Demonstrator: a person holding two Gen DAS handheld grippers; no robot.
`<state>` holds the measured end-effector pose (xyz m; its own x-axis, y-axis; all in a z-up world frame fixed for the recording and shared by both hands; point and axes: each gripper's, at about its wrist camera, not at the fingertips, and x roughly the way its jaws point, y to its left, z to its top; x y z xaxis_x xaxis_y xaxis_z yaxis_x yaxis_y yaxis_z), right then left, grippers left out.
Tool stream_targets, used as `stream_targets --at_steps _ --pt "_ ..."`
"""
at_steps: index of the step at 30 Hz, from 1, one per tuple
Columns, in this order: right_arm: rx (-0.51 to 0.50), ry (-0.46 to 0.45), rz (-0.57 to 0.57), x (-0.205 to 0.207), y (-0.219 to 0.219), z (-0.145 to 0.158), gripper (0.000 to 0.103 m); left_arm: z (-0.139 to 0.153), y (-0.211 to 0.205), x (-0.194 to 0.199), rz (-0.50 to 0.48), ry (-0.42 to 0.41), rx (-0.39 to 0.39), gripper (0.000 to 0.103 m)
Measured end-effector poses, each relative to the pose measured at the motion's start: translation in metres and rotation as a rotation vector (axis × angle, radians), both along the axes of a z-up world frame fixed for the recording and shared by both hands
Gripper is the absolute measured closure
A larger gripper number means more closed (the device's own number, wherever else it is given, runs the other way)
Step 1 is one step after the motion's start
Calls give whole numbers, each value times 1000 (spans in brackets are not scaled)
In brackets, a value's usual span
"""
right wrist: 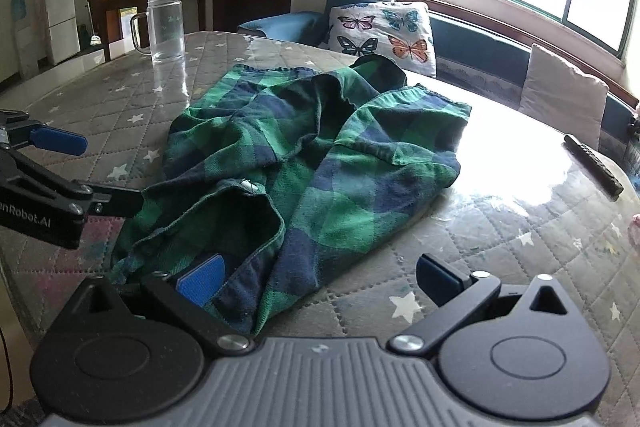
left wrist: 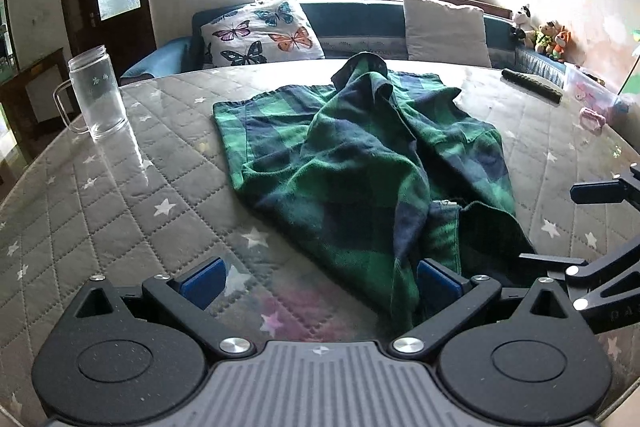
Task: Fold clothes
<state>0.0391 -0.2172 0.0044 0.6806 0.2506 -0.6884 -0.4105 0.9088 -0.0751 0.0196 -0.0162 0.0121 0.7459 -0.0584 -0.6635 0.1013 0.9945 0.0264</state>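
Left gripper (left wrist: 320, 281) sits low at the near edge of the table (left wrist: 120, 211), its blue pads spread wide, and the near hem of the green-and-navy plaid shirt (left wrist: 360, 163) runs between them, draped against the right-hand pad. Nothing pinched there, the jaws are released. Over on the other side, the right gripper (right wrist: 320, 281) is just as wide apart: its left pad is tucked under a rumpled fold of the plaid shirt (right wrist: 312, 155), its right pad stands clear over the quilted star-print cover. No clamp on the cloth from either one. The shirt lies crumpled in a heap mid-table, a cuff opening gaping toward the near edge, collar end pointing to the window. A clear glass mug (left wrist: 96, 91) stands well apart at the far left, and a dark remote control (left wrist: 532, 85) rests off to the far right. Behind the table, a butterfly cushion (left wrist: 260, 31) leans on the blue sofa.
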Motion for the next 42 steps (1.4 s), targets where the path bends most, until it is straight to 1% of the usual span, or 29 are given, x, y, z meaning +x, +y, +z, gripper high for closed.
stream_targets --at_steps 7,12,25,29,32,35,40,42 --pt "10 4 -3 6 -4 2 0 3 -2 7 -16 -5 -15 0" --pt "17 16 2 12 -4 1 0 1 -3 15 -6 4 -8 0" --pt "31 35 15 34 -4 3 3 5 -4 33 -7 -3 8 0" --pt "36 44 16 41 -5 1 3 7 -4 40 -17 -10 6 1" --pt "39 52 14 48 -7 0 5 9 -5 47 -28 -18 0 1" --pt "45 61 9 57 -9 -1 6 12 -6 57 -33 -24 -8 5" --pt "71 79 3 78 -14 1 9 18 -12 81 -52 -30 -11 15" --pt "84 86 2 85 -16 3 10 21 -15 91 -62 -32 -13 17"
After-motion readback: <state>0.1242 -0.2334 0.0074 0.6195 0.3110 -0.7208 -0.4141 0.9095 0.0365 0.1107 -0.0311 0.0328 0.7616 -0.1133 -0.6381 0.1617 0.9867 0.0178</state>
